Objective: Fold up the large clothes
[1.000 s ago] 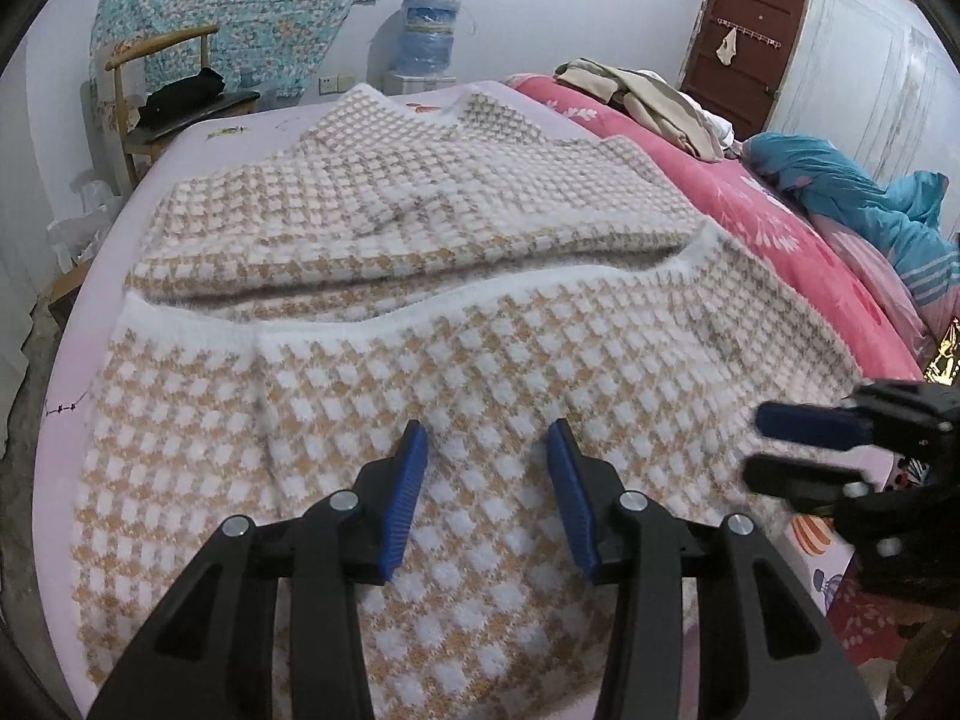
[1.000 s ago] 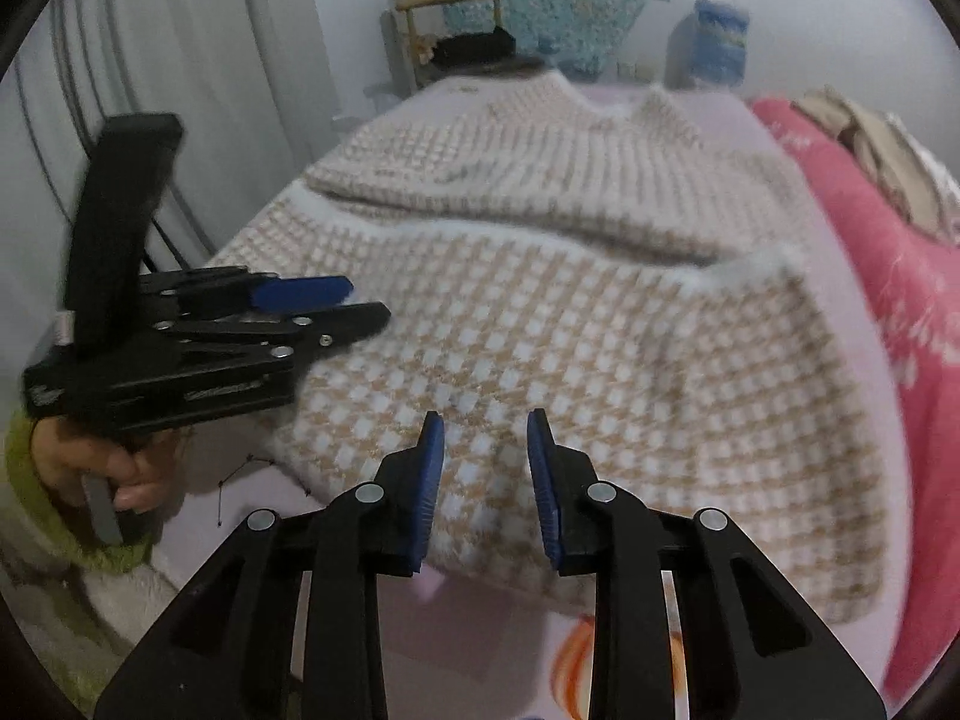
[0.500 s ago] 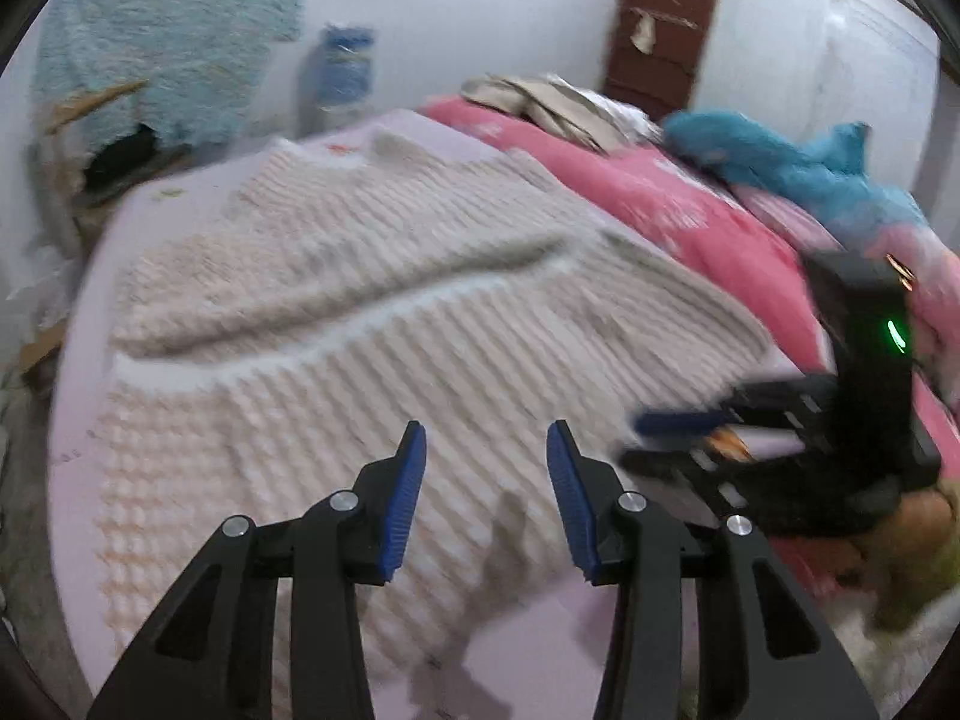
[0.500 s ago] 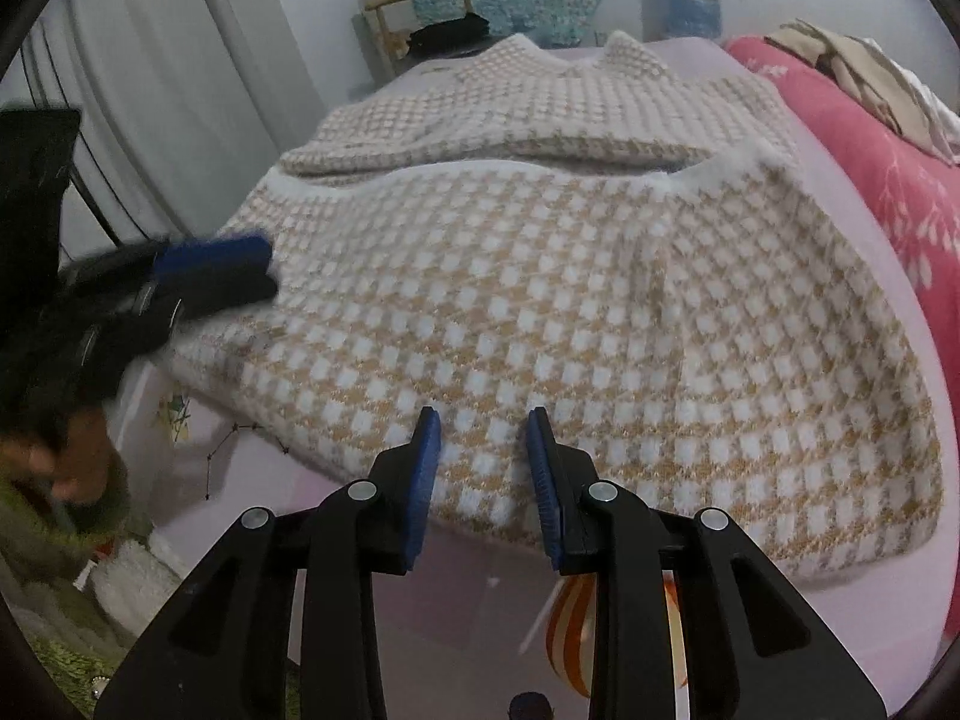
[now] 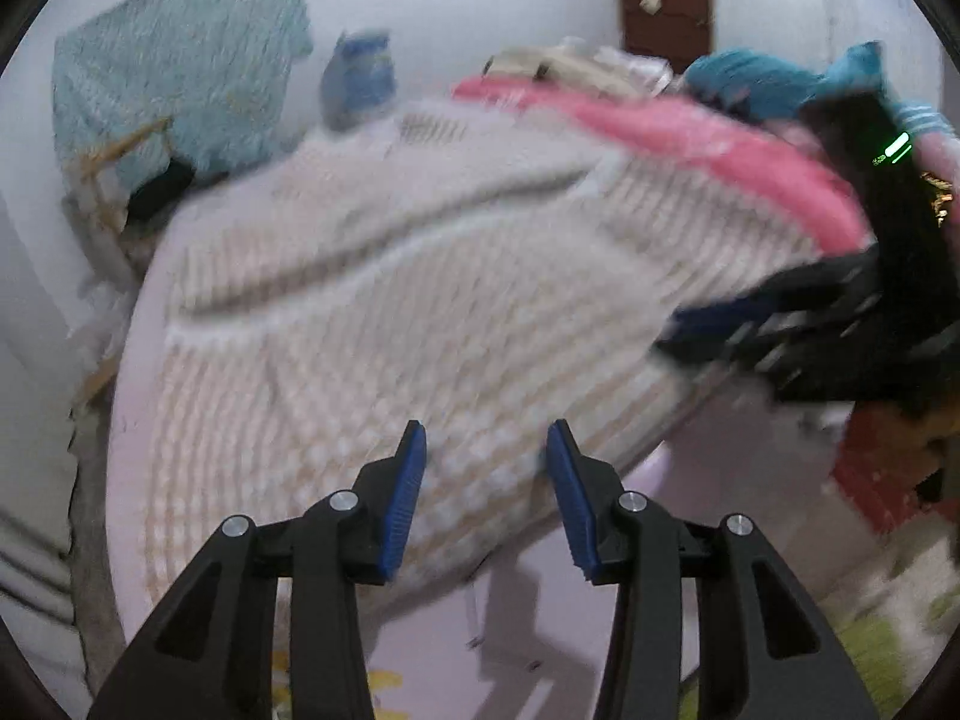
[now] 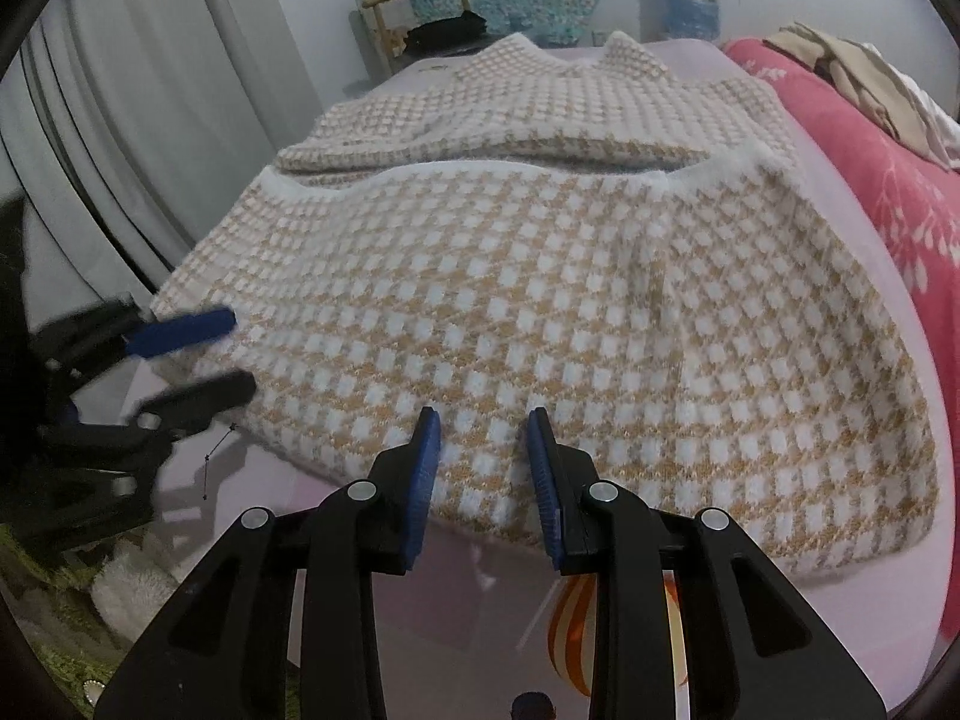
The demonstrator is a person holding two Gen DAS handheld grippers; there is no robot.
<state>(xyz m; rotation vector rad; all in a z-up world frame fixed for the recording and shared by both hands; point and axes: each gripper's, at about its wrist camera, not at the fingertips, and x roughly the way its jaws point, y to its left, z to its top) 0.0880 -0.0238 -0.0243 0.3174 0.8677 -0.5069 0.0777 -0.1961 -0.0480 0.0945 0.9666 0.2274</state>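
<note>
Left gripper (image 5: 486, 456) and right gripper (image 6: 485, 450) both part-open, empty, above near hem of checked sweater (image 6: 570, 324) on bed (image 6: 852, 204). Risk: pinching top layer only, fold dragging crooked.

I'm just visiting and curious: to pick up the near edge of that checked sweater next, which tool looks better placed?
Probably the left tool: its open fingers already straddle the checked sweater's near corner. The right tool is open too, just above the near hem, gripping nothing.
</note>
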